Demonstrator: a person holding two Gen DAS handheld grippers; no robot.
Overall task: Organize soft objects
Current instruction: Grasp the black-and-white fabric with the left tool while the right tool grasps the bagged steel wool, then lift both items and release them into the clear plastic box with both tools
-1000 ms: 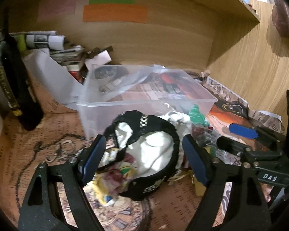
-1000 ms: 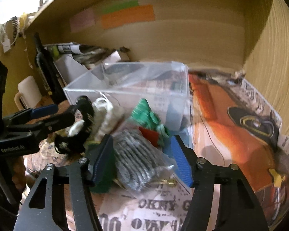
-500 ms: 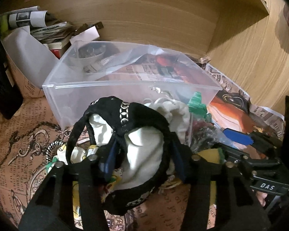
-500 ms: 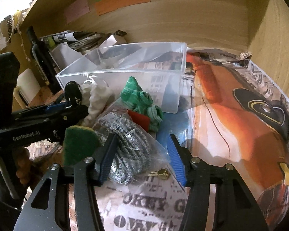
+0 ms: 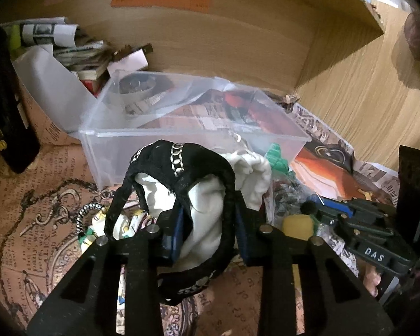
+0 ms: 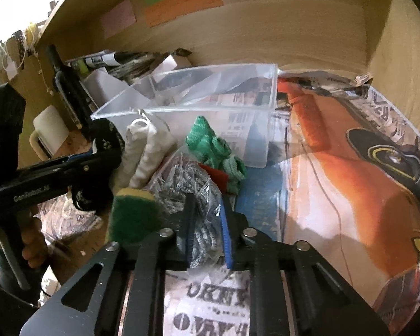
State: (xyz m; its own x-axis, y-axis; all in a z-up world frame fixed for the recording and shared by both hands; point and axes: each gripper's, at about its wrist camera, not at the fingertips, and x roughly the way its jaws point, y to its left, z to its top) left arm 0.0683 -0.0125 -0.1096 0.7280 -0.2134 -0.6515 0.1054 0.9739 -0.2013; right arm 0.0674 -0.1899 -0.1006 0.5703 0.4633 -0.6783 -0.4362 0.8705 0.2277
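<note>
Left wrist view. Item: left gripper [image 5: 208, 231], jaws clenched on a white cloth bundle [image 5: 207, 218] ringed by a black chain-trimmed strap [image 5: 179, 156]. The bundle sits just in front of the clear plastic bin [image 5: 112, 154], apparently raised off the printed paper [image 5: 36, 224]. A patterned fabric scrap [image 5: 120, 224] lies under it. The bin appears to hold no soft goods yet. Handling note: lift until the dangling strap loop clears the near rim before moving forward, or it will likely snag the wall and tip the light bin; let go only once the bundle is well inside.

Right wrist view. Item: right gripper [image 6: 207, 232], jaws clenched on a clear bag of grey metallic scourer [image 6: 190, 184]. Touching it: a green-and-yellow sponge [image 6: 131, 215] to the left, a green knitted piece [image 6: 212, 148] and a red piece [image 6: 217, 176] behind, all against the bin's front wall. Handling note: the bag film is slippery and slack, so pinch the scourer mass rather than film alone, and raise it straight to avoid dragging the sponge. Stagger the two carries; both grippers share one bin opening.
</note>
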